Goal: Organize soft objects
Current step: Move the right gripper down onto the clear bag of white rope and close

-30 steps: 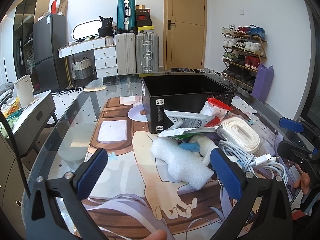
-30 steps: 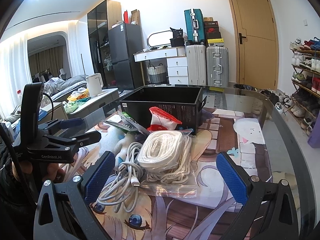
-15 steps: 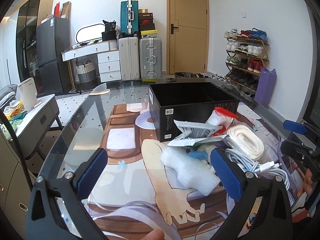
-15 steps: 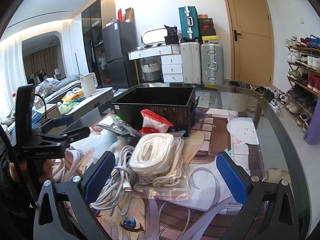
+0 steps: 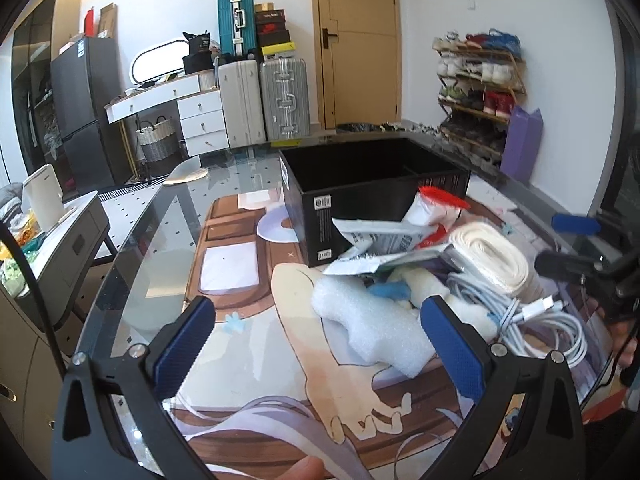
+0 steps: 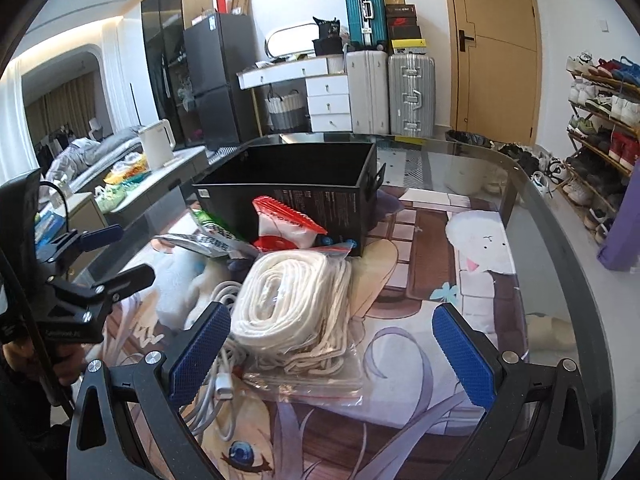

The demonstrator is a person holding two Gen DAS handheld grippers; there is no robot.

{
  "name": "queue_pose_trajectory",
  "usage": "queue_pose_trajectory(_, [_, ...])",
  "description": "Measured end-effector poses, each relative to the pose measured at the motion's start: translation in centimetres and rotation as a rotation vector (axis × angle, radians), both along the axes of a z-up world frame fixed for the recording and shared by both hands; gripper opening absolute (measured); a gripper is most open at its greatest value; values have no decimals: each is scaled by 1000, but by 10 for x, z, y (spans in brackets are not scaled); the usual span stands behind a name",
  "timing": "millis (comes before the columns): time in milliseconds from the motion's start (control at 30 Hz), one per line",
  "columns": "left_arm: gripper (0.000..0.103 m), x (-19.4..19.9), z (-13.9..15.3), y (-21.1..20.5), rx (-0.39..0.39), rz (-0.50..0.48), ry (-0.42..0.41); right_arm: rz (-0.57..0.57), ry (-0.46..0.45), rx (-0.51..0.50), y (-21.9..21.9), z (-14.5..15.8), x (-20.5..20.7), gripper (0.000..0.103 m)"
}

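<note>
Both grippers gape empty; the left gripper (image 5: 316, 338) faces the foam piece (image 5: 370, 326); the right gripper (image 6: 332, 354) faces the bagged rope coil (image 6: 290, 300), heaped beside the black box (image 5: 372, 200) for loading.

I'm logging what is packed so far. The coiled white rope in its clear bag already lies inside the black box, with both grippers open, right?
Not quite. The coiled white rope in its clear zip bag lies on the table in front of the black rectangular box, as the right wrist view shows. Both the left gripper and right gripper are open.

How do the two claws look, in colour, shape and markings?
Both are alike. The left claw and right claw have black angular frames with triangular cut-outs, silver screws, and two fingers with blue textured pads. White lettering, unreadable, marks the left claw's body in the right wrist view, and a black cable runs beside it.
</note>
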State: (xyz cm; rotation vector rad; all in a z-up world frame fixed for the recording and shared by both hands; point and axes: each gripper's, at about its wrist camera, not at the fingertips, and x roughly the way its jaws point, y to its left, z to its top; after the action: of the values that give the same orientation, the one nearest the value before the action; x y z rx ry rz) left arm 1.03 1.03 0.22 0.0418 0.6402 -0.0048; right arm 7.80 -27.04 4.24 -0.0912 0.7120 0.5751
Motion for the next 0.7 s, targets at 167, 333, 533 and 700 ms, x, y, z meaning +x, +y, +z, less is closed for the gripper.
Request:
queue_pose_trajectory(167, [103, 3, -2, 0, -25, -22, 37, 7, 21, -48, 8, -1, 12, 103])
queue_pose_trajectory(333, [103, 8, 0, 2, -21, -8, 42, 21, 45, -86, 20, -3, 19, 103])
queue_pose_trajectory(533, [103, 10, -1, 3, -29, -16, 42, 48, 70, -106, 36, -6, 26, 103])
queue_pose_trajectory(700, [103, 9, -2, 2, -20, -28, 38, 50, 91, -156, 51, -10, 34, 103])
